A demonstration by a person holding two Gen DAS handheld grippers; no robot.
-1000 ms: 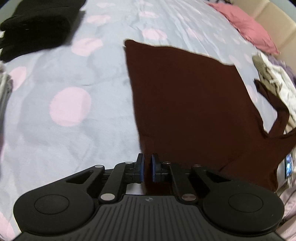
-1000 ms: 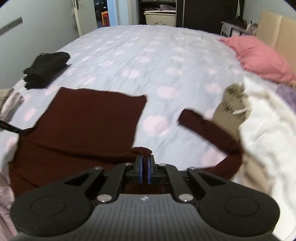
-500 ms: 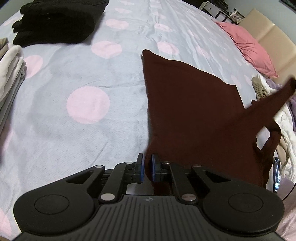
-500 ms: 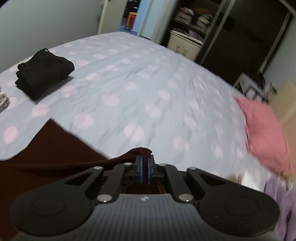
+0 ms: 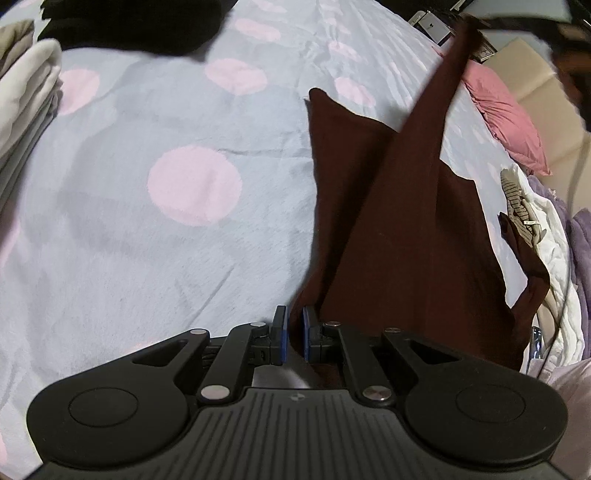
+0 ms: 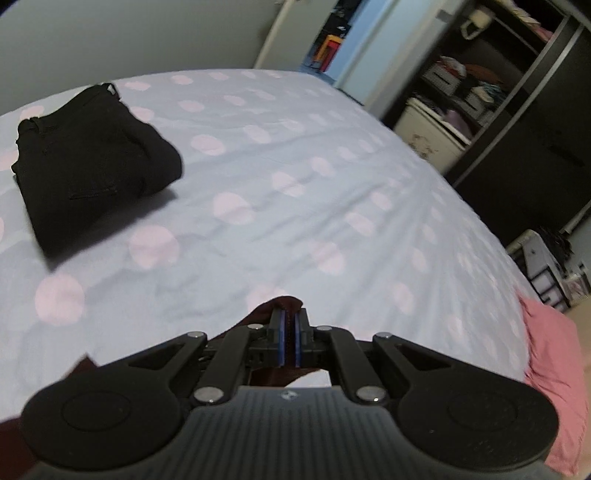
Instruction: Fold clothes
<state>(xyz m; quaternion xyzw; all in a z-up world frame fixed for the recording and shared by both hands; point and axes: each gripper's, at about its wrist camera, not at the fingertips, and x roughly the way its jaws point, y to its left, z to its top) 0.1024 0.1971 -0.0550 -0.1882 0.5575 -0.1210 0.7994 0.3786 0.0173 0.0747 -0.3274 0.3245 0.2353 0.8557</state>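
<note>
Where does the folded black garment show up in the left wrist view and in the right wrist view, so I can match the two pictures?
Left wrist view: the folded black garment lies at the top left edge, cut off by the frame, behind a stack of pale folded clothes.
Right wrist view: it sits at upper left, fully in view.
Shared landmark: the grey bedsheet with pink dots, and the pink pillow on the right.

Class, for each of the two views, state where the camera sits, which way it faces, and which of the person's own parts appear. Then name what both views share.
Left wrist: on the left gripper, looking down at the dark maroon garment it pinches on the pink-dotted pale blue bedsheet.
Right wrist: on the right gripper, facing across the bed toward the dark wardrobe, pinching maroon cloth.
Shared: garment, bedsheet, folded black clothes, pink pillow. No hand shows.
</note>
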